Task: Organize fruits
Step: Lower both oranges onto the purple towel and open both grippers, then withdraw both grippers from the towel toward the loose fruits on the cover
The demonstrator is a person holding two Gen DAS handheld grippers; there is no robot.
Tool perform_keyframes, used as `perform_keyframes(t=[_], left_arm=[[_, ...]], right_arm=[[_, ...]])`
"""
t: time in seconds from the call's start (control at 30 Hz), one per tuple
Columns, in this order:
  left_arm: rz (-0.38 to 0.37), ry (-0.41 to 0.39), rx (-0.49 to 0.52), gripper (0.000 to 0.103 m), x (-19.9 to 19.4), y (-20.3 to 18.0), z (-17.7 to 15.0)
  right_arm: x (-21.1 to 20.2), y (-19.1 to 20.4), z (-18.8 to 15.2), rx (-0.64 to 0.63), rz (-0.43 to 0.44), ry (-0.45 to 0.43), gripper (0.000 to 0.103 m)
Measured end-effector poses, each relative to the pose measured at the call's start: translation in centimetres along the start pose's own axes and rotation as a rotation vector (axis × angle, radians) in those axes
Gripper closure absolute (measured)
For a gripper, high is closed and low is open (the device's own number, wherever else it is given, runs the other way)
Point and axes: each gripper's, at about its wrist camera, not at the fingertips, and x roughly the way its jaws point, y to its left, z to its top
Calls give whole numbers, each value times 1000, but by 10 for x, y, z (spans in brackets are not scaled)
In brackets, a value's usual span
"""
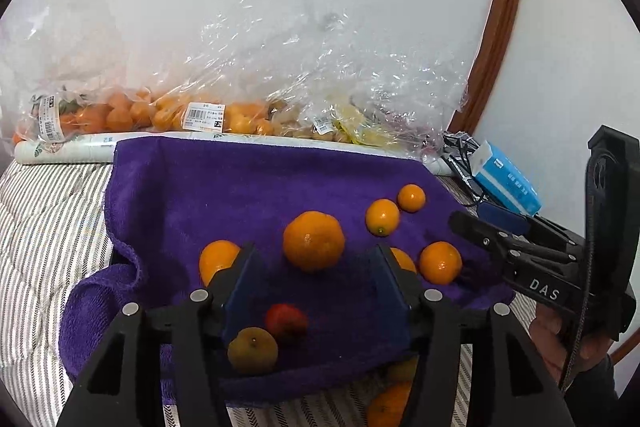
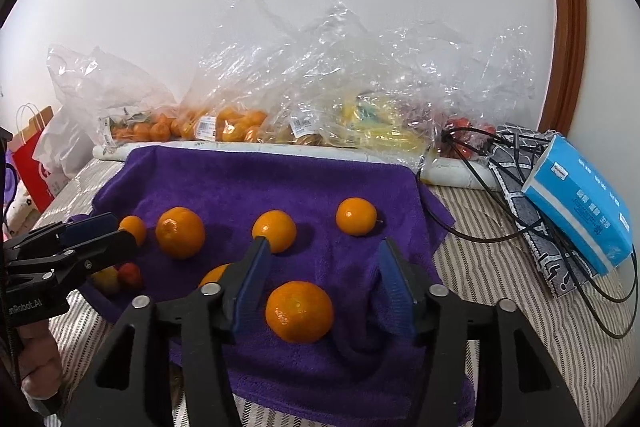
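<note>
A purple towel (image 1: 224, 187) (image 2: 248, 183) carries several loose oranges. My left gripper (image 1: 314, 255) is open over its near edge. A red strawberry (image 1: 286, 321) and a brownish-green fruit (image 1: 253, 351) lie between its fingers, untouched by the pads. A large orange (image 1: 314, 241) sits just past the tips. My right gripper (image 2: 324, 245) is open too, with an orange (image 2: 299, 311) lying loose on the towel between its blue pads (image 2: 394, 291). More oranges (image 2: 180, 233) (image 2: 356, 217) lie further back. Each gripper shows at the edge of the other's view.
Clear plastic bags of fruit (image 1: 168, 113) (image 2: 360, 115) line the white wall behind a rolled white sheet (image 1: 68, 149). A blue tissue box (image 2: 580, 203) and black cables (image 2: 480, 227) lie at the right on striped bedding (image 2: 500, 287). A red paper bag (image 2: 32, 155) stands far left.
</note>
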Motion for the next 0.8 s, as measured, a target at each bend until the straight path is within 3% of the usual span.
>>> perform_keyframes(t=[0.33,0.53,0.8], left_arm=[[3,-22,-1,47,-12,-3,-2],[-7,-57,-4,47,-33,-5,0],[66,-45,31,47,-57,7,-27]], right_arm=[[-19,12,2,-41,-11,-64,39],[-35,13,-3,3,-4,-39,39],[-75,38,-23,-25,8,-31,39]])
